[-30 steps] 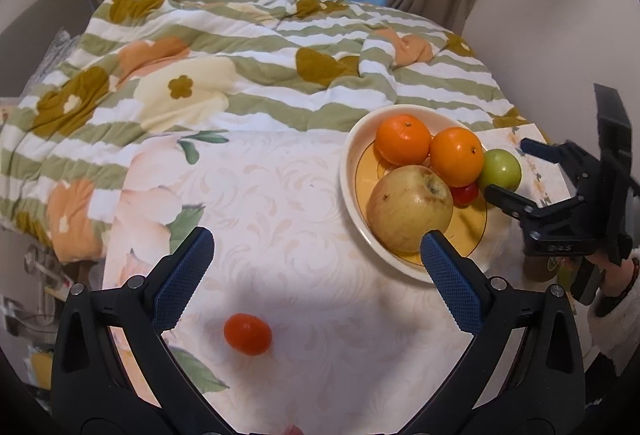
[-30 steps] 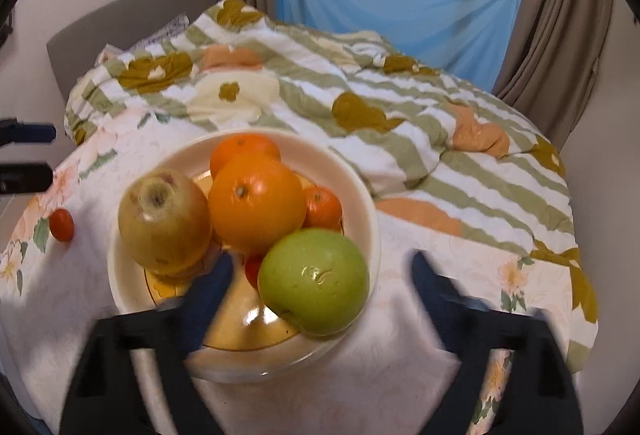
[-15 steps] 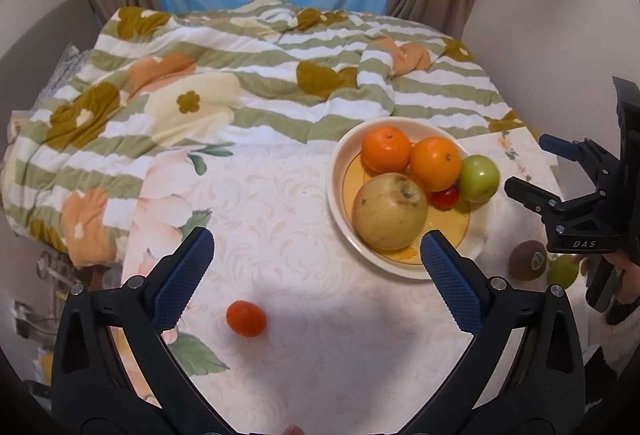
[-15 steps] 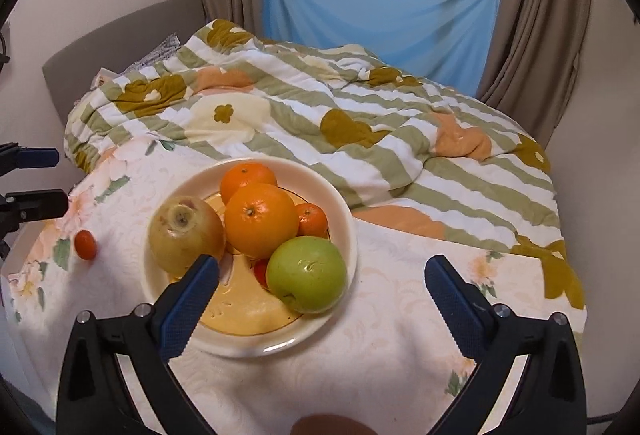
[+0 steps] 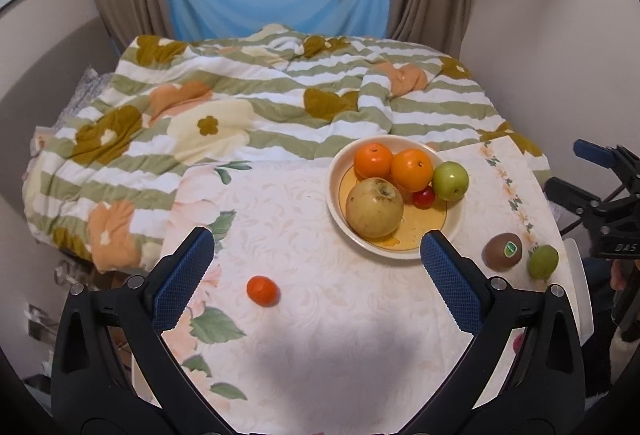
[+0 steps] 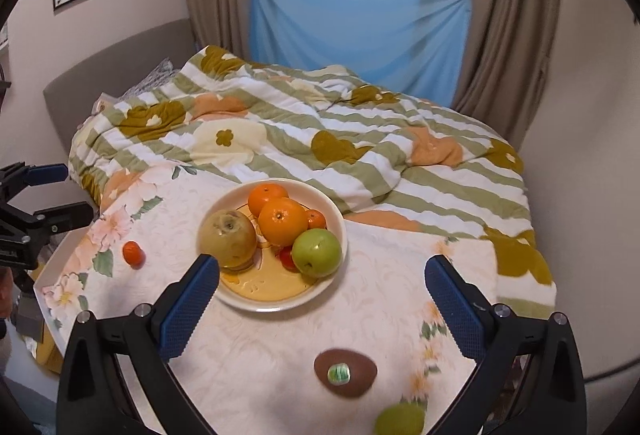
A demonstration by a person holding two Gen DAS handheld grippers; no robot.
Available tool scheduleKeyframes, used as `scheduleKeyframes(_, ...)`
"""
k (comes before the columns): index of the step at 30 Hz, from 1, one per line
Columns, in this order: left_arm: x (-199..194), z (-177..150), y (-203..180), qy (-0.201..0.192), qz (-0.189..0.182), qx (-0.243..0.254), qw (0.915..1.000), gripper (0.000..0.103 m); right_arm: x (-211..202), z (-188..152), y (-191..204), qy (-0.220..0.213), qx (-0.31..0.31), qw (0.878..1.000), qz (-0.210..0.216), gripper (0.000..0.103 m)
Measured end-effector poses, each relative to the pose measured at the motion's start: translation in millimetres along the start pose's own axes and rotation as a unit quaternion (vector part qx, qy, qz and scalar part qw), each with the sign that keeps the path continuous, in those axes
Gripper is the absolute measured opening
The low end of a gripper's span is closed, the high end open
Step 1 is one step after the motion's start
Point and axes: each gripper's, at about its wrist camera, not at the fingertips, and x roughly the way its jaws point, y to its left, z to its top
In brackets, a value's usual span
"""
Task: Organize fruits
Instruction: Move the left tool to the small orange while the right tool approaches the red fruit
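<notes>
A cream bowl (image 5: 334, 195) (image 6: 338, 219) on the table holds two oranges (image 5: 412, 170), a yellow-brown apple (image 5: 374, 207), a green apple (image 5: 450, 180) and a small red fruit (image 5: 423, 197). A small tangerine (image 5: 262, 290) (image 6: 133, 254) lies loose on the cloth, left of the bowl. A kiwi (image 5: 502, 251) (image 6: 345, 372) and a small green fruit (image 5: 542, 261) (image 6: 400, 419) lie right of the bowl. My left gripper (image 5: 316, 291) is open and empty, above the table near the tangerine. My right gripper (image 6: 322, 309) is open and empty, above the kiwi.
The table wears a white floral cloth (image 5: 320, 315). A striped floral quilt (image 5: 240, 107) covers the bed behind it. Walls, brown curtains and a blue sheet under the window stand beyond. The right gripper shows at the right edge of the left wrist view (image 5: 600, 203).
Both grippers have pulled back and up from the bowl. The kiwi and the small green fruit have come into view. No fruit has moved.
</notes>
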Motion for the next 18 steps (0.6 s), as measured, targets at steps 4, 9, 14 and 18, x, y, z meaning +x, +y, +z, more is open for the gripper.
scheduleKeyframes(4,-15,-7,7,-0.008,-0.012,0.010,0.9999,0.103,-28,-10,4,0.001,0.036,0.999,-0.020,0.103)
scheduleKeyframes(9,-21,-21,20,0.005,-0.033,0.026,0.9991,0.103,-56,-30,18,0.013,0.082,0.994,-0.074,0.103)
scheduleKeyframes(14,-17,-37,36,0.010,-0.048,0.054,0.9974,0.103,-64,-58,27,0.033,0.139,0.983,-0.111,0.103)
scheduleKeyframes(18,-1,-50,51,0.026,-0.059,0.061,0.9960,0.103,-61,-86,36,0.051,0.184,0.971,-0.143,0.102)
